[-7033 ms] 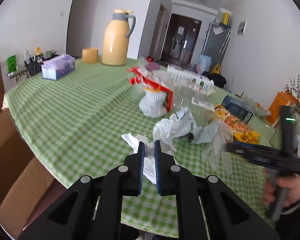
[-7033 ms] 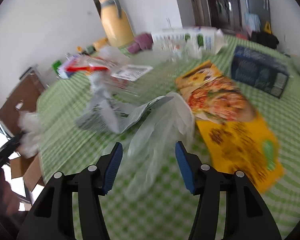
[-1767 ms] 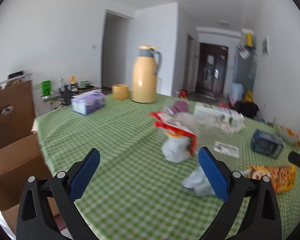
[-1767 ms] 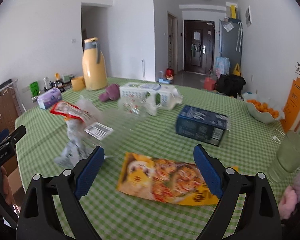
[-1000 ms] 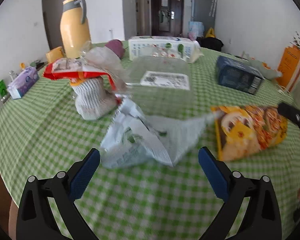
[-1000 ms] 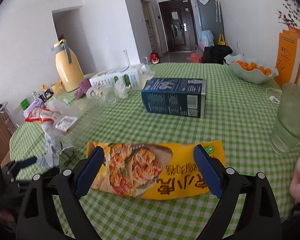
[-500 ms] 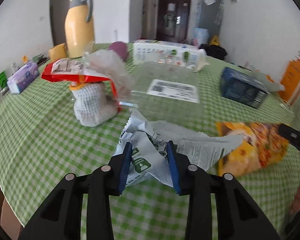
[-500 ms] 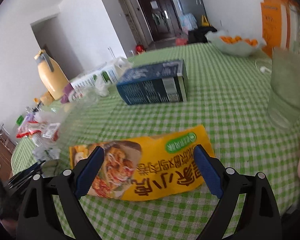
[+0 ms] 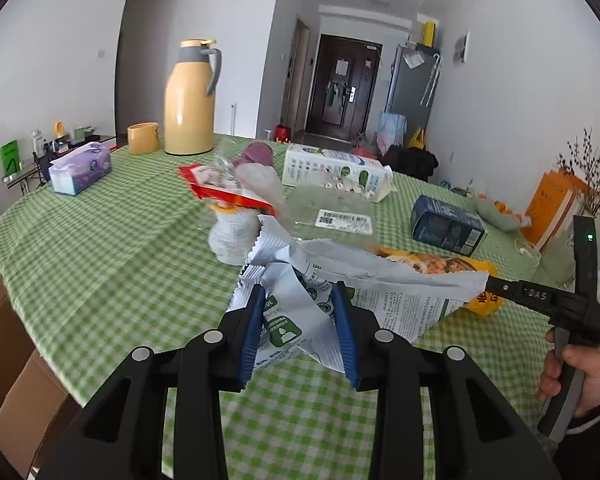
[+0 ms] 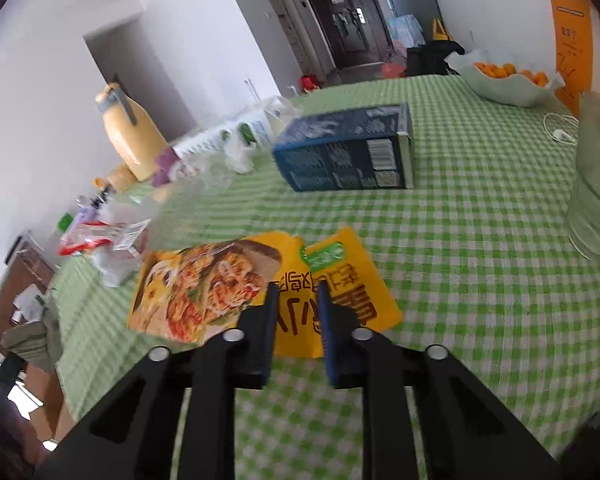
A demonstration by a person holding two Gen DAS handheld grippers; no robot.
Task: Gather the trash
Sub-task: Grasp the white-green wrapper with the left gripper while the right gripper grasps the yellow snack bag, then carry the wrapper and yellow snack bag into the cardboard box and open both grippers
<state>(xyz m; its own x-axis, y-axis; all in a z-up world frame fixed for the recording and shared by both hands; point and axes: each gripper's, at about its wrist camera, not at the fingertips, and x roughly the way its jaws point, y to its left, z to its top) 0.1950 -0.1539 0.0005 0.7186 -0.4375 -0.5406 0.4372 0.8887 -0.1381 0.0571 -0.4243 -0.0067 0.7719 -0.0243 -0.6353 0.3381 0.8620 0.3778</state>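
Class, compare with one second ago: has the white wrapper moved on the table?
Yes. The left gripper has pinched the white wrapper and lifted it off the green cloth, toward the camera, away from the mesh-wrapped bottle.

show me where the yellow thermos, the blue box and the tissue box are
yellow thermos [image 9: 190, 108], left wrist view, middle of its body
blue box [image 10: 346, 152], right wrist view, its printed side
tissue box [image 9: 80, 168], left wrist view, its front

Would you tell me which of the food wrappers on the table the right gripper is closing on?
The yellow snack bag with the food photo; the white-and-green wrapper sits between the left gripper's fingers.
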